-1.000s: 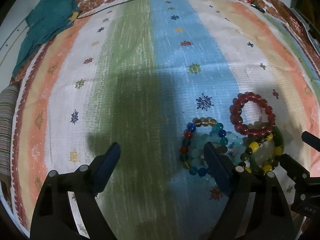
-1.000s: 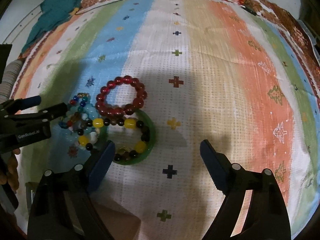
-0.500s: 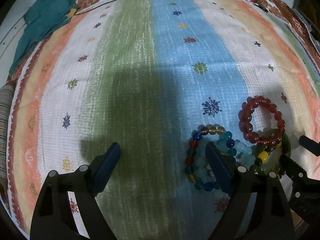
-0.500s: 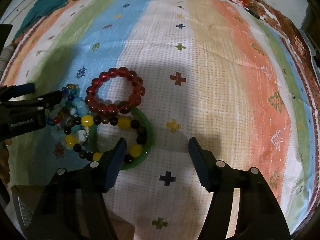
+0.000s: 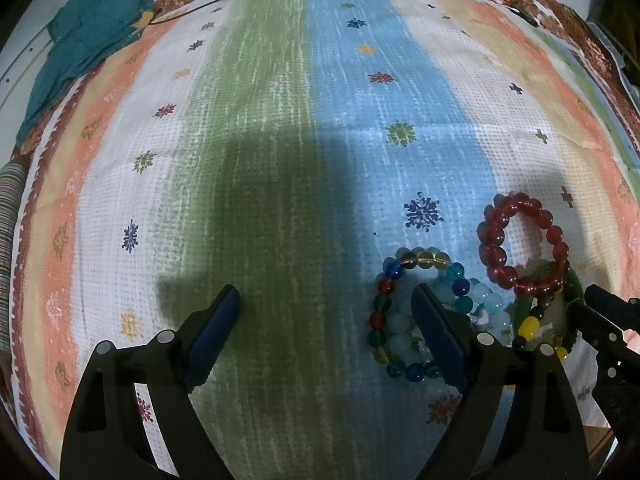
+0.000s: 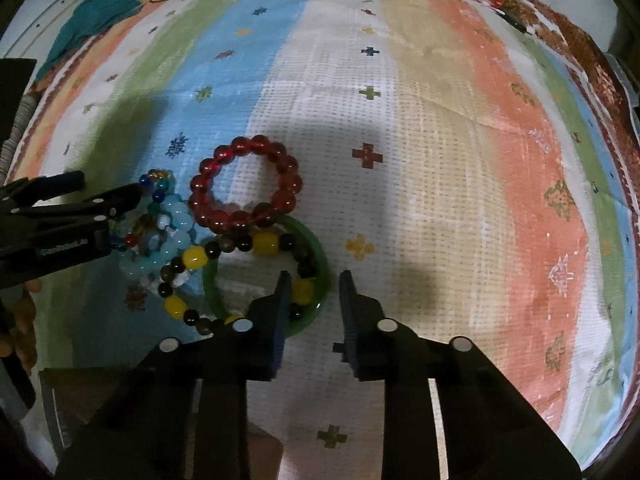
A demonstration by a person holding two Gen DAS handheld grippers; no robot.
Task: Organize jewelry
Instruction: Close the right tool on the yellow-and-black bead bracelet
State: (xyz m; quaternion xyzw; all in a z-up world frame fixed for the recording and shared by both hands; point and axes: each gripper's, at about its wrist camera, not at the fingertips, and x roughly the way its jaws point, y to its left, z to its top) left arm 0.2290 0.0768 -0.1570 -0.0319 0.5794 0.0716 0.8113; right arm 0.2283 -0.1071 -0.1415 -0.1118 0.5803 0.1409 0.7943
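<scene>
Here my right tool [image 6: 312, 294] is closing its jaws around the rim of the smooth green bangle [image 6: 320, 256], pads not yet pressing it. My left tool [image 5: 324, 312] stands wide apart, empty, beside the multicoloured glass-bead bracelet [image 5: 384, 308]. Farther off lies the dark red bead bracelet [image 6: 244, 184] on the striped cloth [image 6: 440, 140].

The left gripper [image 5: 326, 312] is held pointing steeply downward, its two dark-padded fingers [image 5: 212, 334] spread wide with nothing caught between them. The right gripper [image 6: 314, 304] is likewise angled steeply down, and its jaws are closing — only a narrow gap is left between the pads, and nothing is seen pressed by them. A bare hand [image 6: 20, 320] is glimpsed at the left edge of the right wrist view, behind the left gripper's body.
</scene>
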